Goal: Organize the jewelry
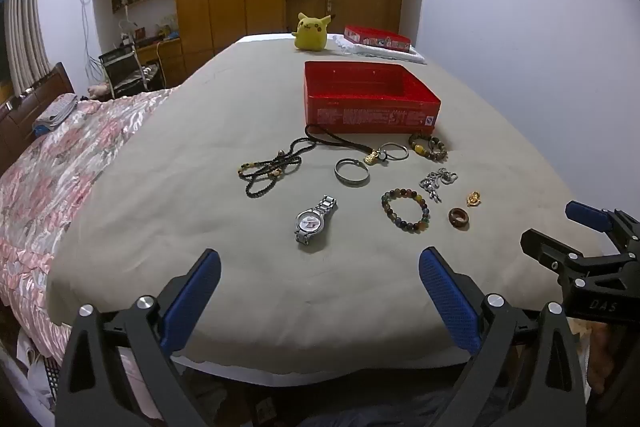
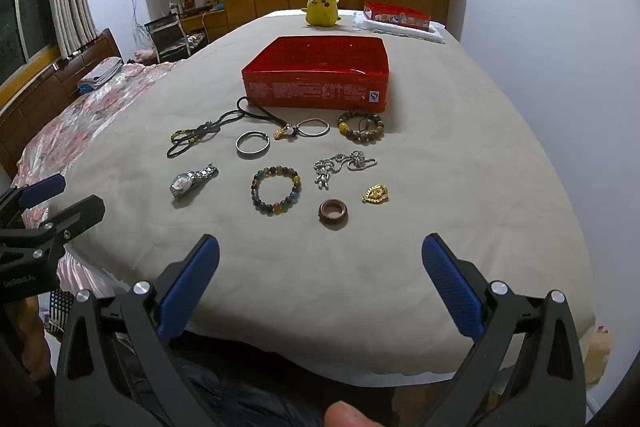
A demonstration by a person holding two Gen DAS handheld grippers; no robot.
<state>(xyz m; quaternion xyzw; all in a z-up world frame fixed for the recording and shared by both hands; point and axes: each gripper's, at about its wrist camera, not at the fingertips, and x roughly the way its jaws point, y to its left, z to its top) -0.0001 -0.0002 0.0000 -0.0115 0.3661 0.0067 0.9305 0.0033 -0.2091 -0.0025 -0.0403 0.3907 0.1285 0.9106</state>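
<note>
Left wrist view showing jewelry lying scattered on the beige cloth point(image 1: 208, 155), all of it outside the red box point(image 1: 372, 99). Sitting nearest the left gripper point(image 1: 320, 279): a silver watch point(image 1: 314, 221), face up, and a multicoloured bead bracelet point(image 1: 405, 209) just beside it. Lying further out: a silver bangle point(image 1: 352, 172), a black cord necklace point(image 1: 272, 171), a corded gold pendant point(image 1: 370, 158) touching a thin silver ring point(image 1: 394, 151), and a brown bead bracelet point(image 1: 428, 147) just beside the box's front wall. Resting toward the right side: a silver chain with charm point(image 1: 436, 183), a small gold pendant point(image 1: 474, 199) and a brown wooden ring point(image 1: 459, 217).

Standing open and apparently empty behind the jewelry, the box. Sitting well beyond it at the far edge, a yellow plush toy point(image 1: 310, 31) and a second red box point(image 1: 378, 38) on white cloth.

Hovering over the near edge of the cloth, both tools, jaws spread wide, nothing between the blue pads point(image 1: 192, 303). Right wrist view showing the right gripper point(image 2: 320, 267) pointing toward the wooden ring and gold pendant, equally wide and empty.

Judging by the layout: sorting not yet begun, first pick still being chosen. Next move probably calling for lowering over one piece, perhaps the watch or the wooden ring, narrowing the pads around it without snagging a neighbour, then carrying it to the box. Chains and cords likely slipping or trailing unless pinched at a bunched part.
</note>
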